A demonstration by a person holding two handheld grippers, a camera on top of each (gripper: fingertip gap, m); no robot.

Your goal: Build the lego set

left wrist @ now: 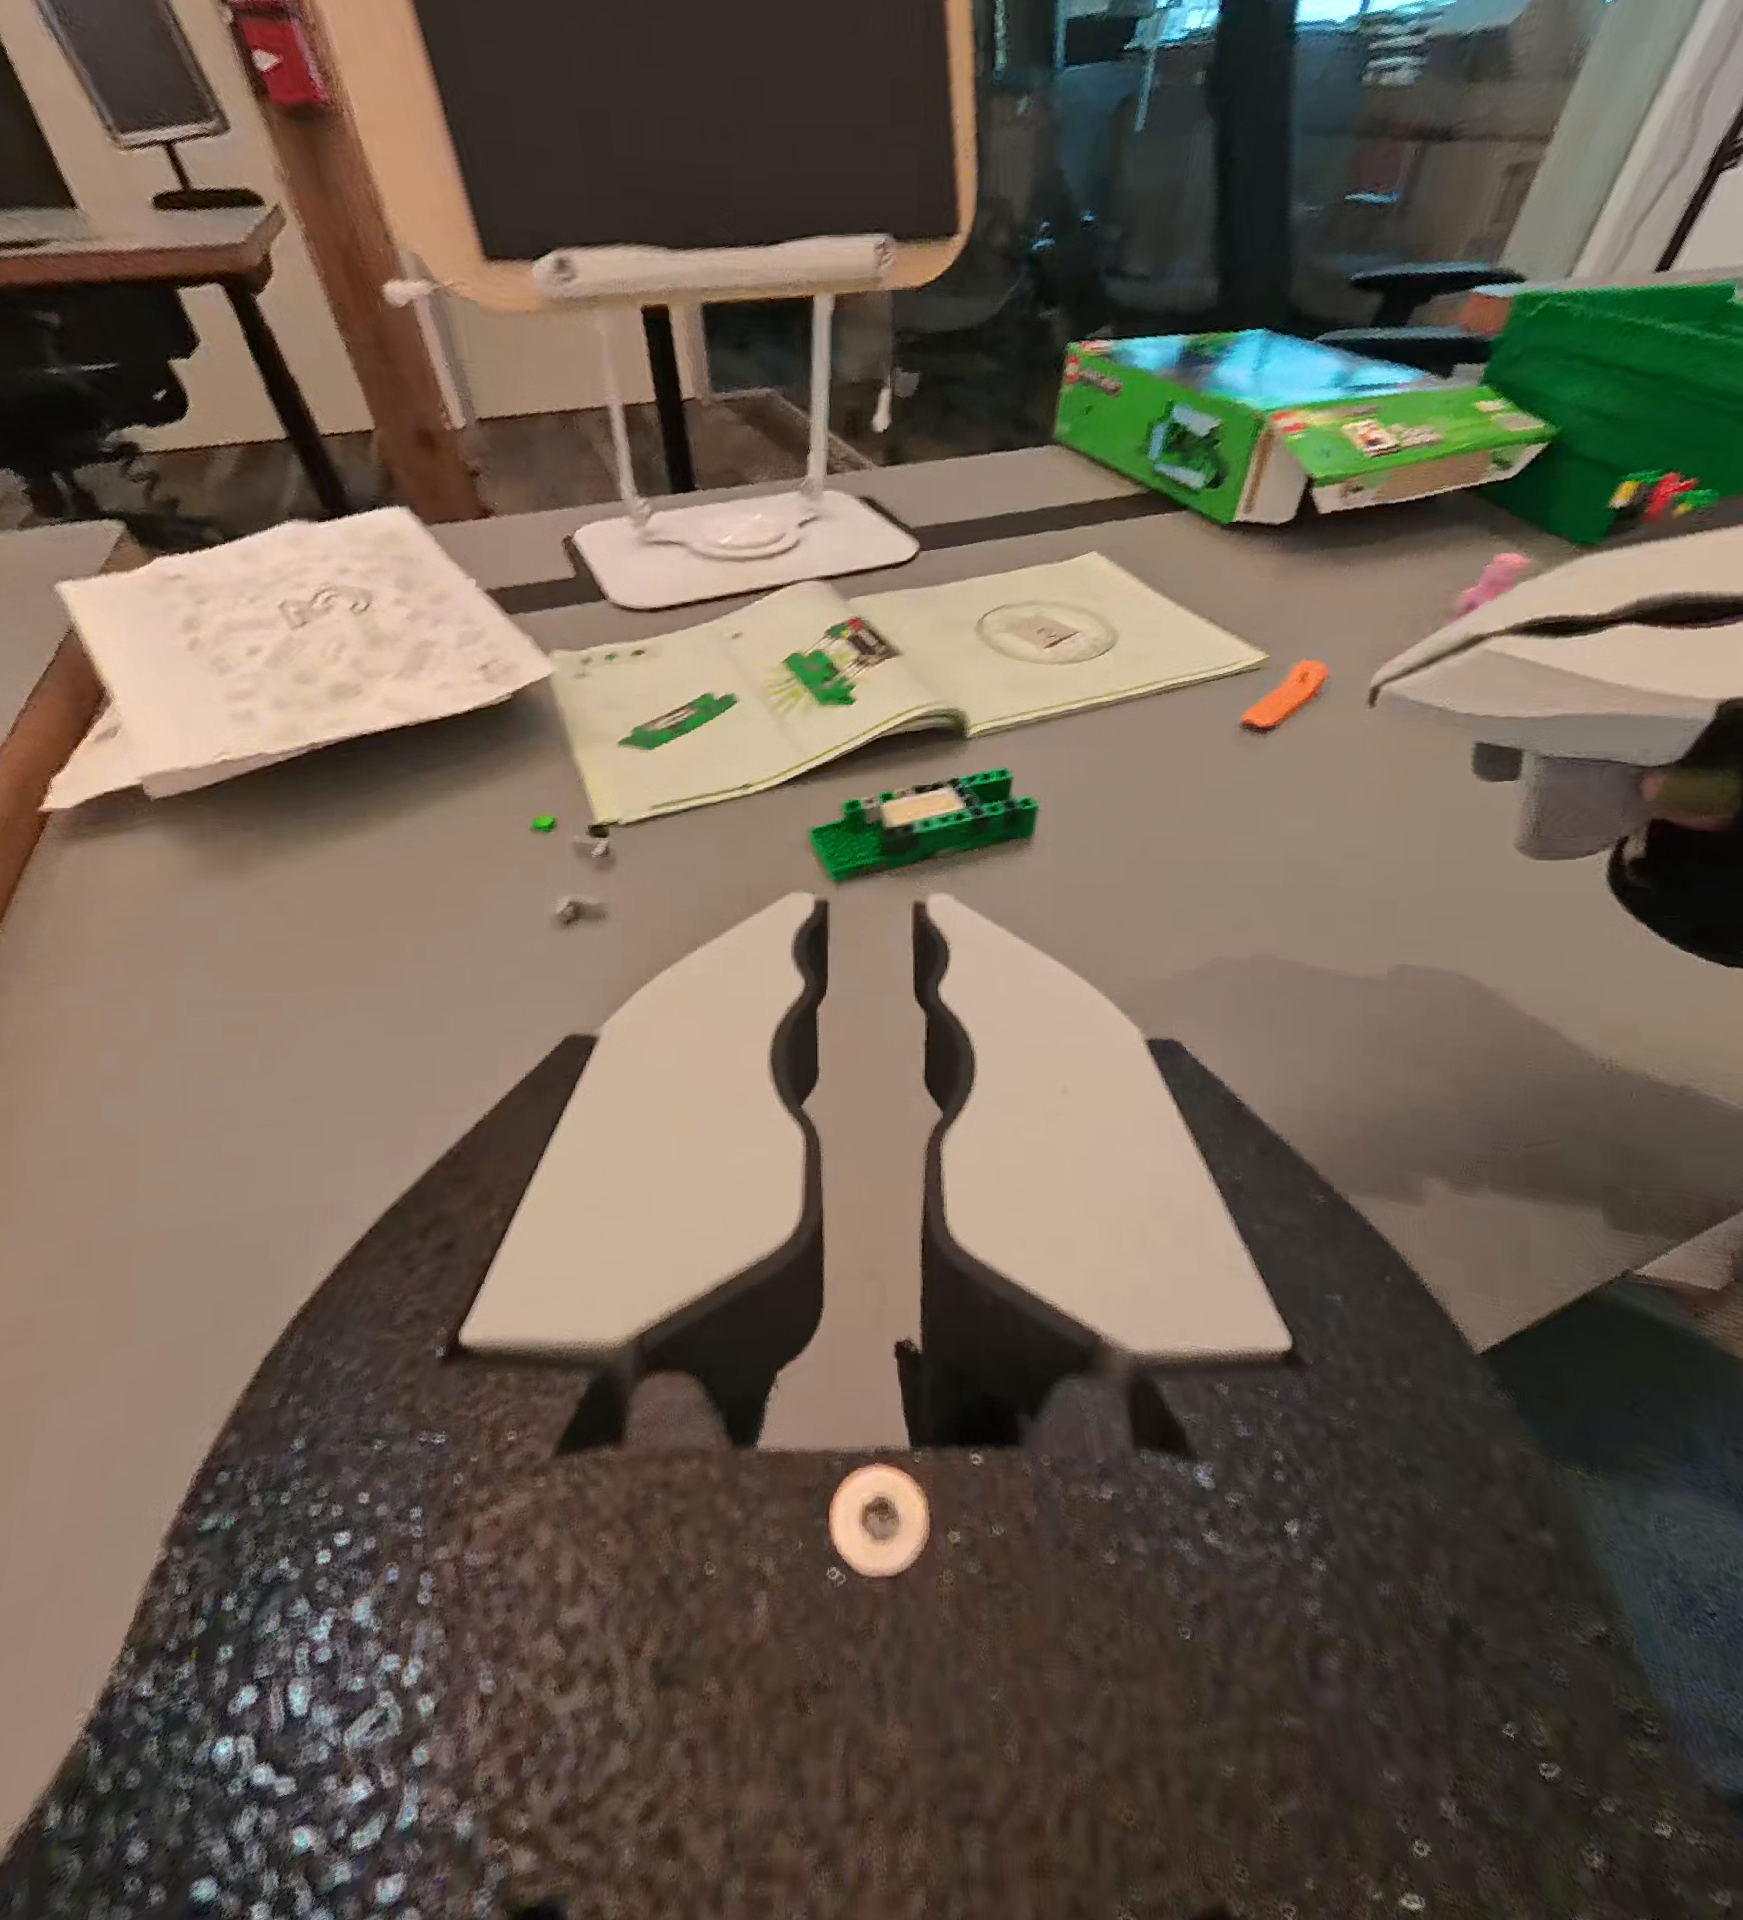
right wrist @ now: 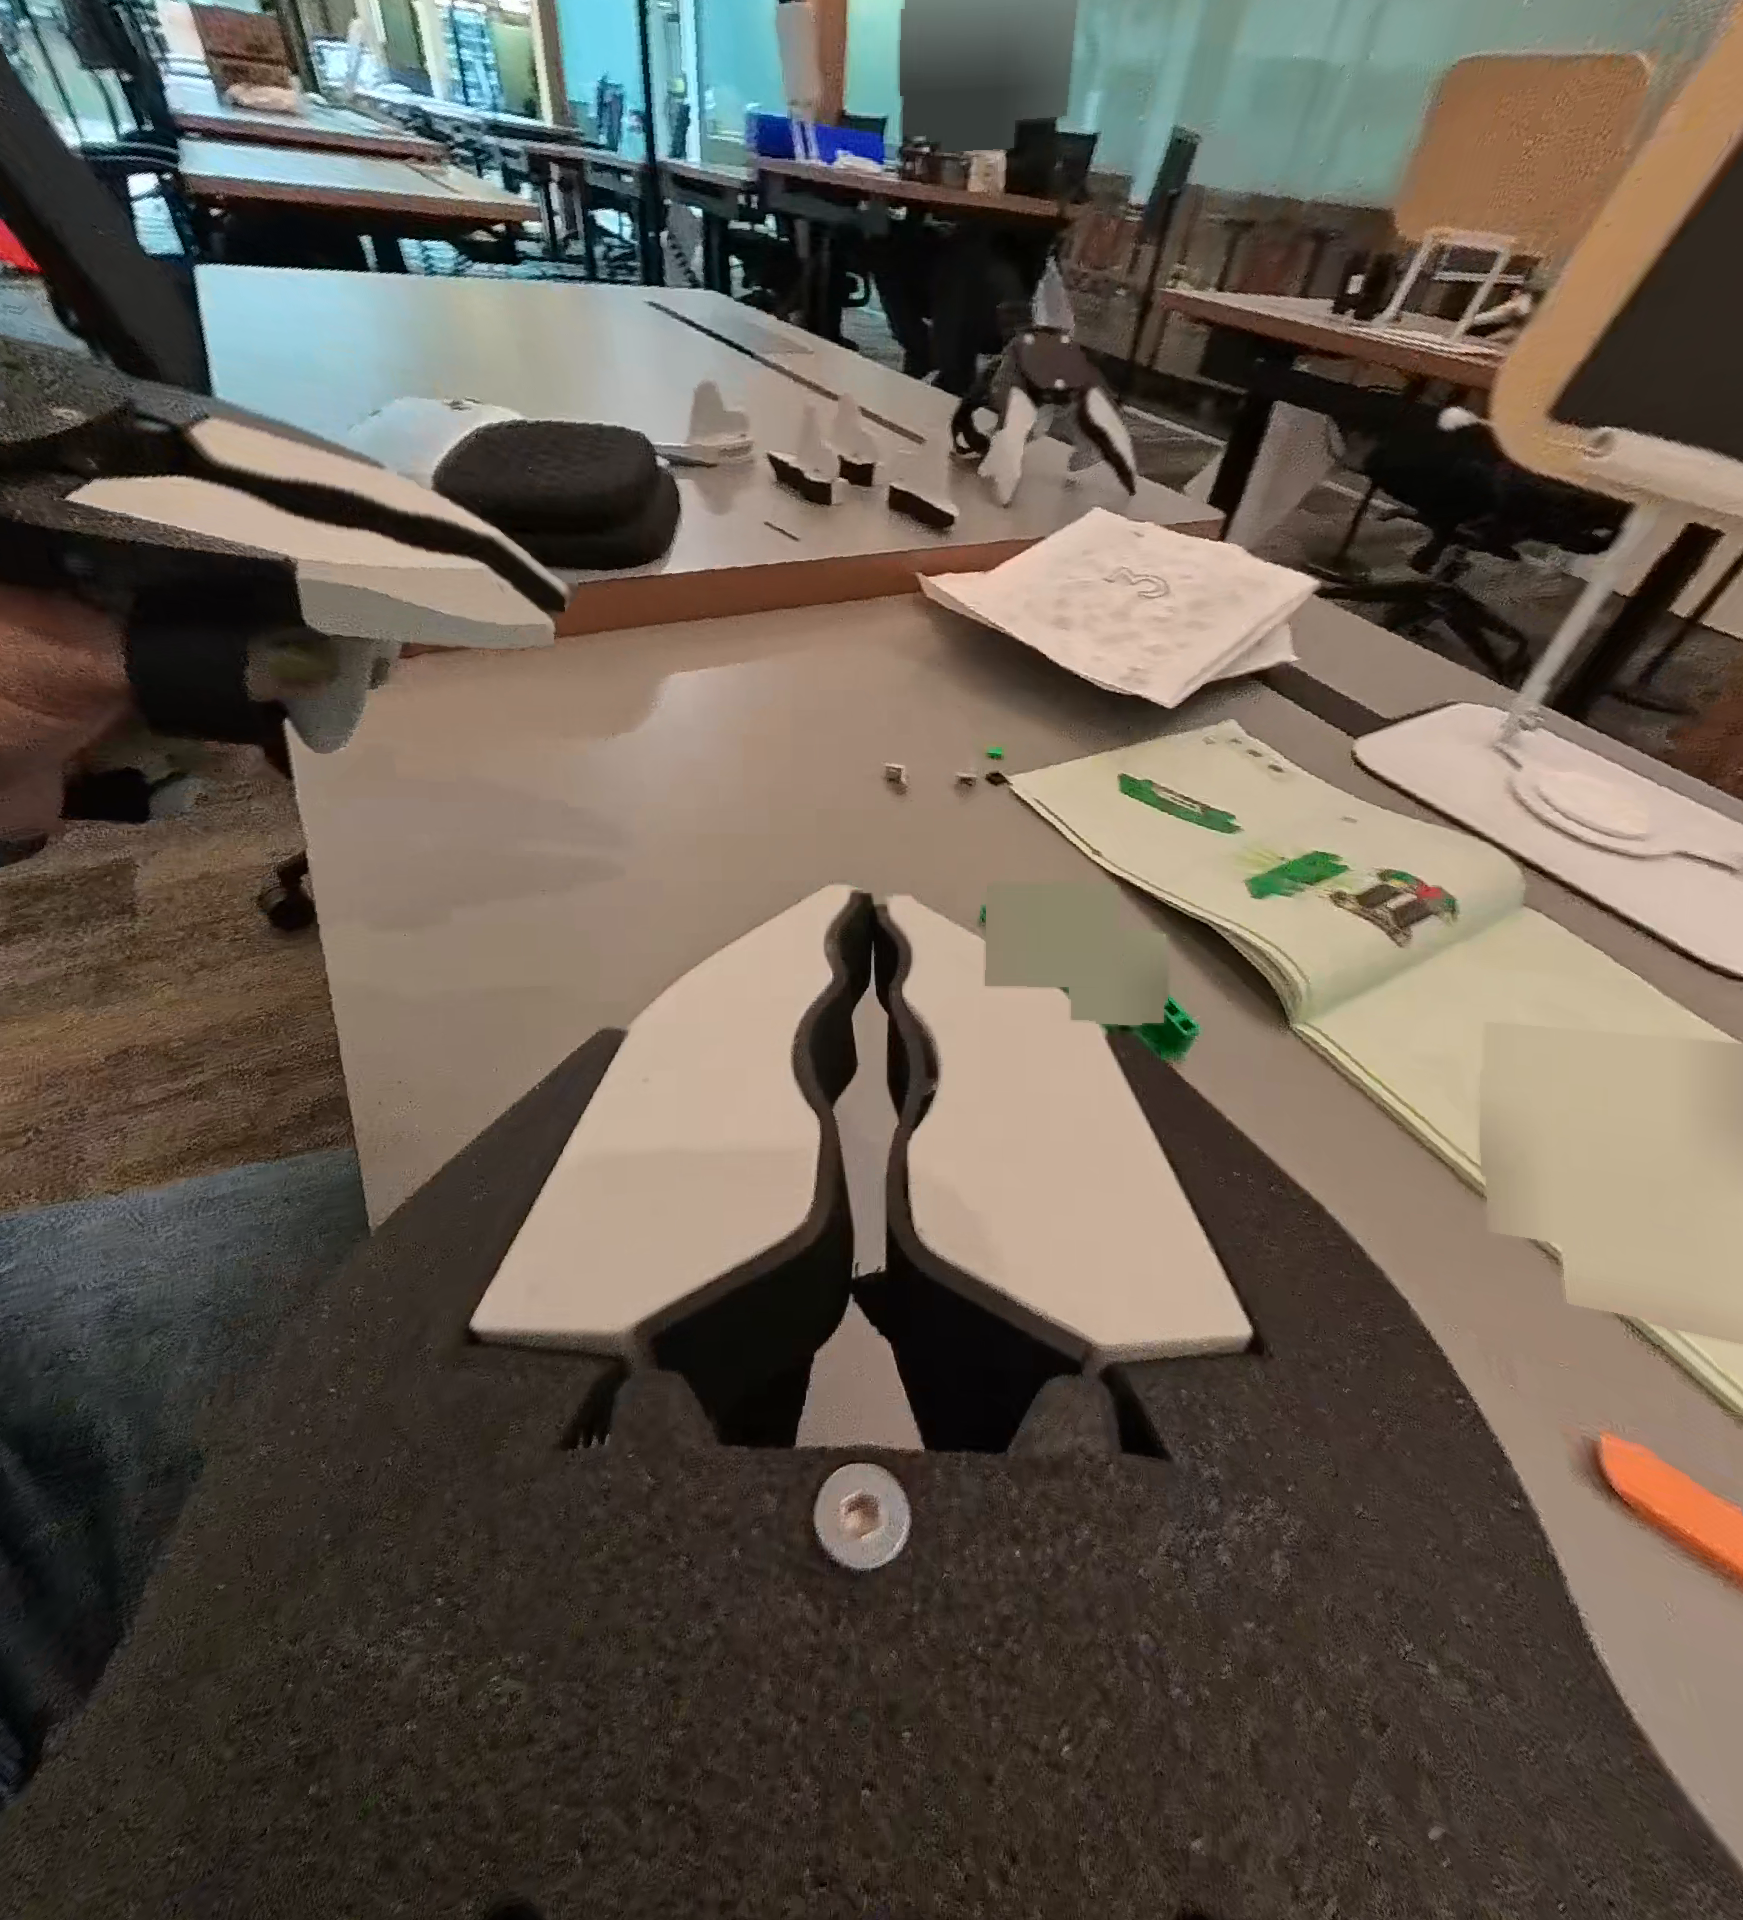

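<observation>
The green lego base (left wrist: 924,823), long axis running left to right, is seen on the grey table (left wrist: 327,1039) just ahead of the left gripper (left wrist: 869,906), whose jaws are parted and empty. The right gripper (right wrist: 872,902), pressed closed on nothing, is held to the right. Bare tabletop is left around the base, with the instruction booklet (left wrist: 898,665) just behind and loose small pieces (left wrist: 576,862) to its left.

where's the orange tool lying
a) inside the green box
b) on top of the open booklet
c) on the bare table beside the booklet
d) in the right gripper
c: the orange tool lies flat on the grey table, just off the open booklet edge, touching nothing else.
</observation>
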